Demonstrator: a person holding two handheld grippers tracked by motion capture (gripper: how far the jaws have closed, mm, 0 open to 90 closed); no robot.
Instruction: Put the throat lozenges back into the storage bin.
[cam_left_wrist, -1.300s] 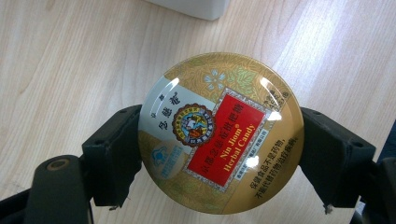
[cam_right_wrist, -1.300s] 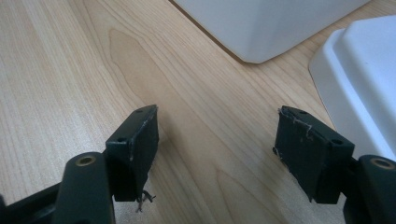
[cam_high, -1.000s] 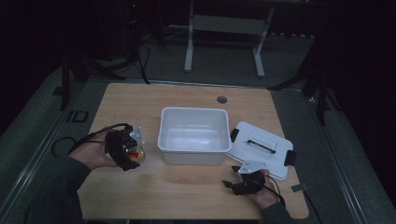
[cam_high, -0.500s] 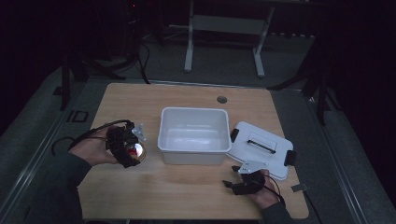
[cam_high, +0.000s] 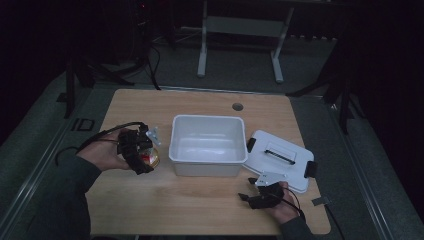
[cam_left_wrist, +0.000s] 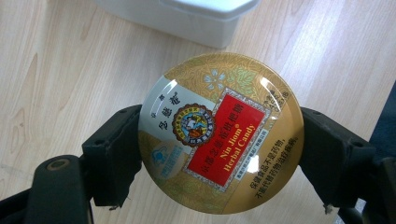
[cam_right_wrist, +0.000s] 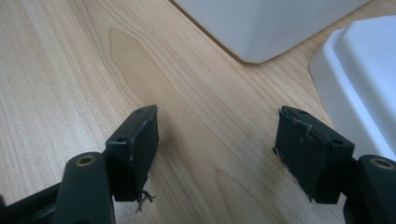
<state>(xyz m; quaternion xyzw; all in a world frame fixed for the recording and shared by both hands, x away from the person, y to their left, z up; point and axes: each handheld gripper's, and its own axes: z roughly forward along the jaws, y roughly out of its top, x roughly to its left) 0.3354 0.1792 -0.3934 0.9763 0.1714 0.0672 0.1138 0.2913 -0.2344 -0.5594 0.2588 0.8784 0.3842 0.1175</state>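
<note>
With its fingers pinching the round gold herbal-candy tin (cam_left_wrist: 220, 135) above the wooden tabletop (cam_high: 200, 205), the left gripper (cam_high: 142, 152) needed level carriage into the white plastic tub (cam_high: 208, 145), while the right gripper (cam_right_wrist: 219, 154) rested spread.

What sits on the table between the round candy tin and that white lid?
In the high view, the open white bin stands between the candy tin, held in the left gripper, and the white lid.
</note>
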